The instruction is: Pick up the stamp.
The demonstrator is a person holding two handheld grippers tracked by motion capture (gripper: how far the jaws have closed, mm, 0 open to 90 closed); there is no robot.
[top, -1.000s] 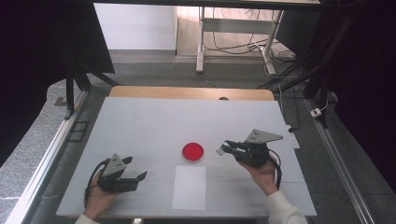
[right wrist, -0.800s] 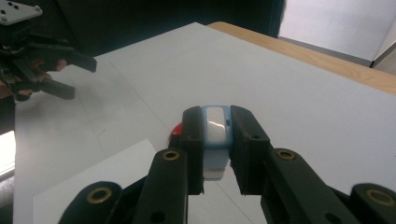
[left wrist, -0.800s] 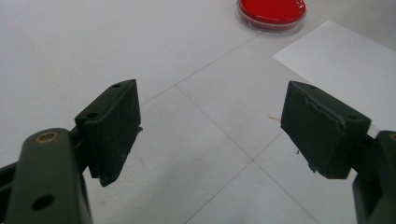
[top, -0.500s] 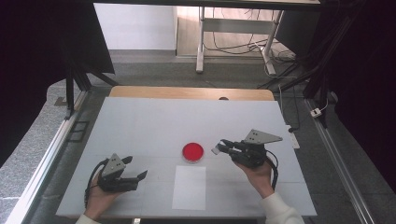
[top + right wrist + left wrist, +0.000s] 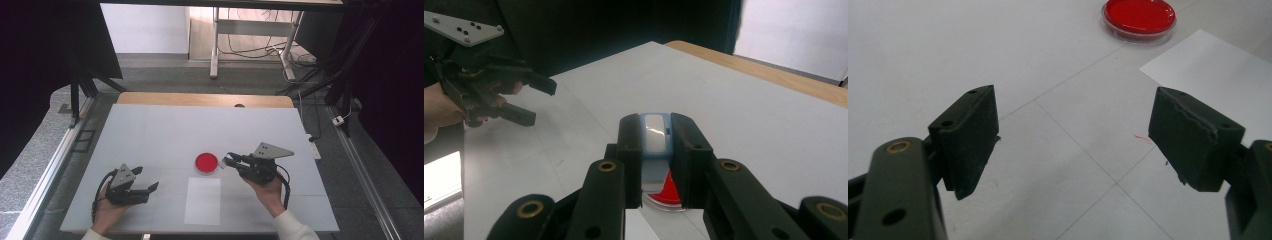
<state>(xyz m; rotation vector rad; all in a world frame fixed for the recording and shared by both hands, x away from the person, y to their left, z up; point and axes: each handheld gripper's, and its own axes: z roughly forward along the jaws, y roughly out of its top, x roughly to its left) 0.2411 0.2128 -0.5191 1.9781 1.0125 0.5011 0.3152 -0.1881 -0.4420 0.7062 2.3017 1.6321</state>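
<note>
A round red dish (image 5: 206, 163) sits on the white table near its middle, and also appears in the left gripper view (image 5: 1139, 17). My right gripper (image 5: 226, 161) points left, its tips at the dish's right rim. In the right gripper view the right gripper (image 5: 656, 131) is shut on a small blue item with a white face (image 5: 655, 150), and the red dish (image 5: 670, 194) lies just below the jaws. My left gripper (image 5: 146, 180) rests at the front left, open with nothing between its pads (image 5: 970, 140). The left gripper (image 5: 541, 102) is also seen from the right gripper view.
A white sheet of paper (image 5: 202, 200) lies flat in front of the dish, between the two hands. The table's wooden far edge (image 5: 205, 99) runs along the back. Metal rails (image 5: 47, 170) flank both sides of the table.
My right gripper has slid a little to the left, bringing its tips up to the red dish. The left gripper has stayed where it was.
</note>
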